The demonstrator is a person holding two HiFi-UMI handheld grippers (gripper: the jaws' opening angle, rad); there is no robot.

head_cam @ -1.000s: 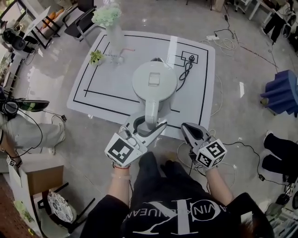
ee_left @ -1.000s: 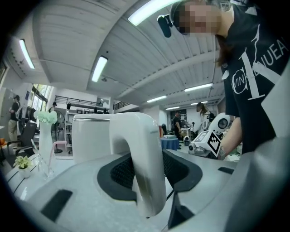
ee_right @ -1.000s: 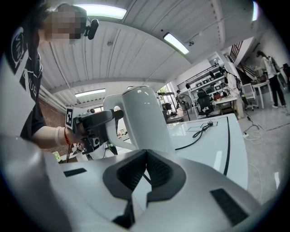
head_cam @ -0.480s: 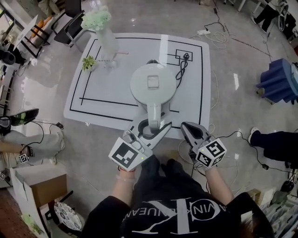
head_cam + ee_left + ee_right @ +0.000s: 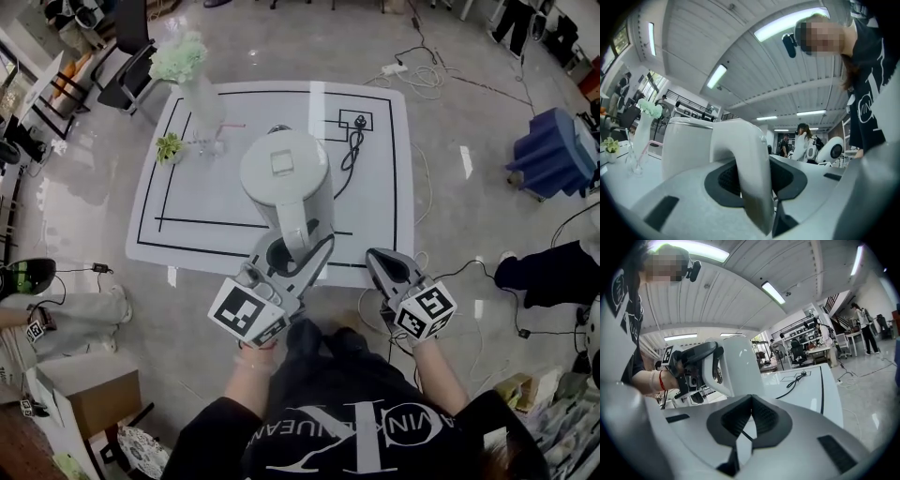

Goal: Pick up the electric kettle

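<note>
The jaws of our left gripper (image 5: 289, 255), just closing, clamp the handle (image 5: 298, 223) of the lidded electric kettle (image 5: 281, 169); our right gripper (image 5: 376, 260) has its jaws together, empty.

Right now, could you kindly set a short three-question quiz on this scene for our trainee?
1. True or false: the right tool grips the electric kettle.
2. What lies on the table right of the kettle in the head view? A) black cable B) mug C) plate
3. Which kettle part sits between the left tool's jaws?
Key: 1 false; 2 A; 3 the handle, on which those jaws have just been closing.
</note>
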